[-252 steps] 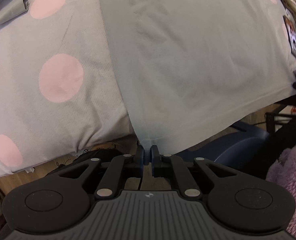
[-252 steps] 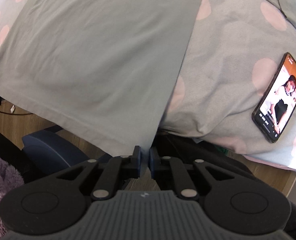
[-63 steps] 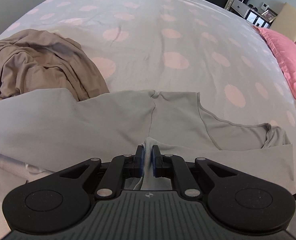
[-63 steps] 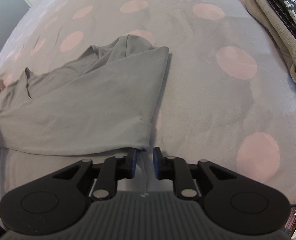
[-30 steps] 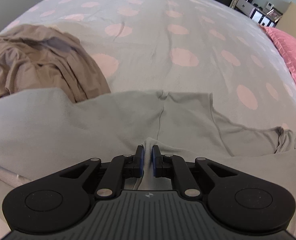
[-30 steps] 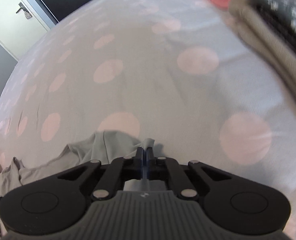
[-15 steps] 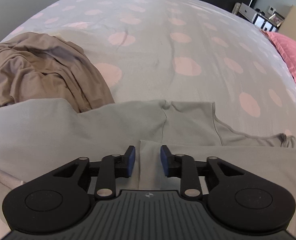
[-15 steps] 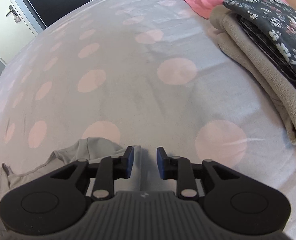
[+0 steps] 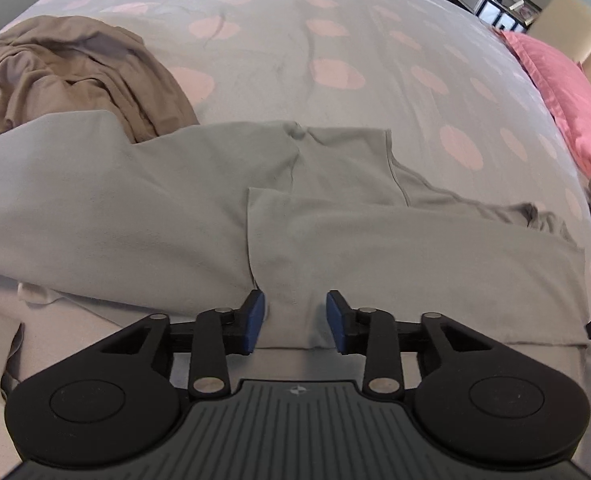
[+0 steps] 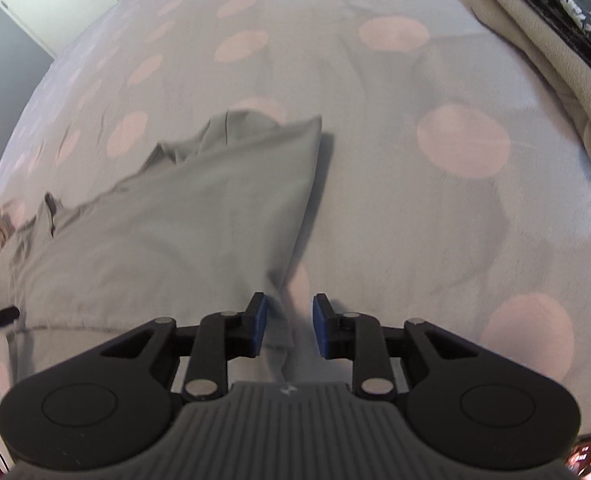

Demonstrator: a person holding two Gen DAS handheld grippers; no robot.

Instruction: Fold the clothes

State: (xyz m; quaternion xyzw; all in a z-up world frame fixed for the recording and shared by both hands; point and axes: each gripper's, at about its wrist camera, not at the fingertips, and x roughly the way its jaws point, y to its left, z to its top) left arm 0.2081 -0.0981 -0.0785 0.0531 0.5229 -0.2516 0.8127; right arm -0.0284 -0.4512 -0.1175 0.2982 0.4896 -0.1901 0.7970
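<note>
The grey shirt (image 9: 375,248) lies on the spotted bed (image 9: 335,32) with its lower half doubled up over the upper half, so the first fold appears to be laid and the step in hand is letting go of it. The left gripper (image 9: 295,320) hangs over the near folded edge with that edge between its fingers (image 9: 254,316); the blue pads stand a little apart and touch no cloth, and the jaws are closing. The right gripper (image 10: 288,325) sits at the shirt's near right corner, the corner just inside its left finger and bare bedding under its right one; its pads are likewise slightly apart, gripping nothing, and closing. Beyond the left fingers, a short sleeve and the neckline show past the top edge of the doubled layer. The next move probably calls for taking one side of the shirt and carrying it across toward the middle, with a pinch that catches both layers so the fold does not slip open. No container is in view; a crumpled brown garment (image 9: 67,76) lies far left of the left fingers, and a stack of folded clothes (image 10: 543,44) lies far right of the right fingers.
</note>
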